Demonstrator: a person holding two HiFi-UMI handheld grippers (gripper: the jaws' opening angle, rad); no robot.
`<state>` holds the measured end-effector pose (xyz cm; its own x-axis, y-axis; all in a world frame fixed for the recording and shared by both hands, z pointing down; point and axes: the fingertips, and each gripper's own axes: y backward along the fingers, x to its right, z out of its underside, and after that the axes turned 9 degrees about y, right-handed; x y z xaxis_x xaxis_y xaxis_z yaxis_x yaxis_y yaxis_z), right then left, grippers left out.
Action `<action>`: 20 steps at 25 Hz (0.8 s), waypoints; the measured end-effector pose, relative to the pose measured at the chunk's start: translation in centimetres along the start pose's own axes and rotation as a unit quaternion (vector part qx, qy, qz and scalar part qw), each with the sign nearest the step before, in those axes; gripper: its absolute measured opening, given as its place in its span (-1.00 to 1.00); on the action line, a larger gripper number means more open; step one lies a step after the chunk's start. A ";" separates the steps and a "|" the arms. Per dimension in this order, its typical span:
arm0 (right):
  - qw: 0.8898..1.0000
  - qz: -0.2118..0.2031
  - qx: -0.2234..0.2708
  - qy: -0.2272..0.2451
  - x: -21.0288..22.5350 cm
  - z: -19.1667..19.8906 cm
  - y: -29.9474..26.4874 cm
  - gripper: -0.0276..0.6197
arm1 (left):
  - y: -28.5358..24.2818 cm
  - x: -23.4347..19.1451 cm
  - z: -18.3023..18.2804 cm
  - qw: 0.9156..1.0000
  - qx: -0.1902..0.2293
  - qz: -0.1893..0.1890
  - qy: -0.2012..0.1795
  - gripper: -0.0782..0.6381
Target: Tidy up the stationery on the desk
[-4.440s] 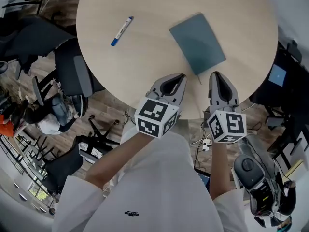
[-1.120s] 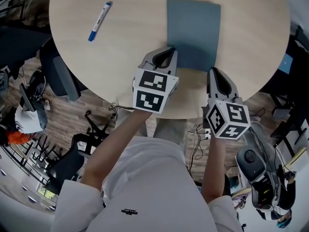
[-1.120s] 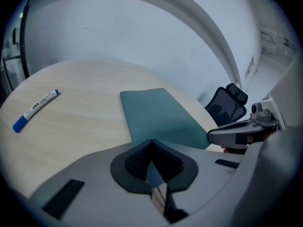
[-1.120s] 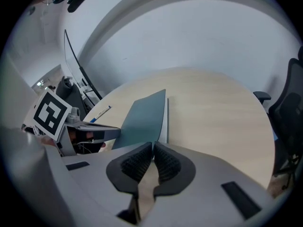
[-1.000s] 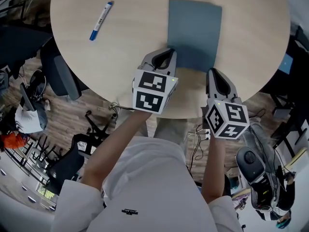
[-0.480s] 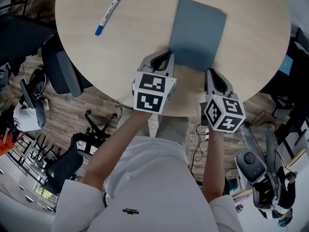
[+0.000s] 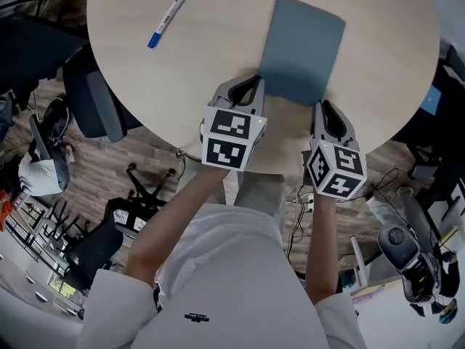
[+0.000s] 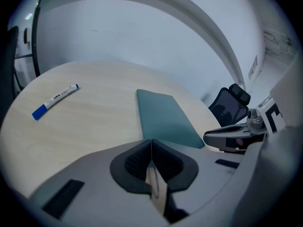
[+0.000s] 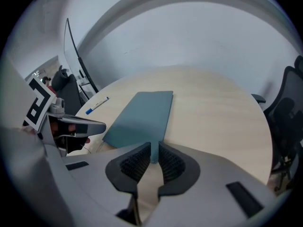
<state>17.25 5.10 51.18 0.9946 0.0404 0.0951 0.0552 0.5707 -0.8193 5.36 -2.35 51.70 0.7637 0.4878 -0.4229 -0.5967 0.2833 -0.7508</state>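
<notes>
A teal notebook (image 7: 301,49) lies on the round wooden table (image 7: 218,57), tilted with its far end to the right. My right gripper (image 7: 324,107) is shut on its near right corner; in the right gripper view the teal edge (image 9: 154,150) runs between the pads. My left gripper (image 7: 253,84) is shut, its tips at the notebook's (image 8: 163,117) near left corner, with nothing visible between them. A blue and white marker (image 7: 167,20) lies apart at the table's far left, and this marker (image 8: 54,100) also shows in the left gripper view.
Both grippers hang over the table's near edge (image 7: 283,169). Dark office chairs (image 7: 94,104) stand round the table on the wooden floor. Another chair (image 8: 229,103) stands beyond the table's right side. A white wall (image 9: 189,37) closes the far side.
The notebook has turned clockwise, its far end swinging right, with the right gripper on its near corner. Both grippers have stayed by the near edge.
</notes>
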 end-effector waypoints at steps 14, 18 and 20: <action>0.995 -0.076 0.037 0.059 -6.7 -4.4 1.7 -0.77 | 5.1 -1.1 -1.6 1.000 0.031 -0.003 0.004 -0.73; 0.986 -0.114 0.039 0.115 -9.9 -6.7 1.9 -0.77 | 7.6 -2.3 -2.1 0.999 0.037 -0.013 0.010 -0.73; 0.982 -0.121 0.042 0.139 -11.5 -7.9 1.9 -0.77 | 9.0 -3.2 -2.4 0.999 0.045 -0.020 0.021 -0.73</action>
<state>6.63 -0.73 44.03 0.9396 -0.3230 0.1133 0.2965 0.6024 -0.7411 -1.86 -3.36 45.05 0.7959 0.4406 -0.4152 -0.5835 0.3755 -0.7201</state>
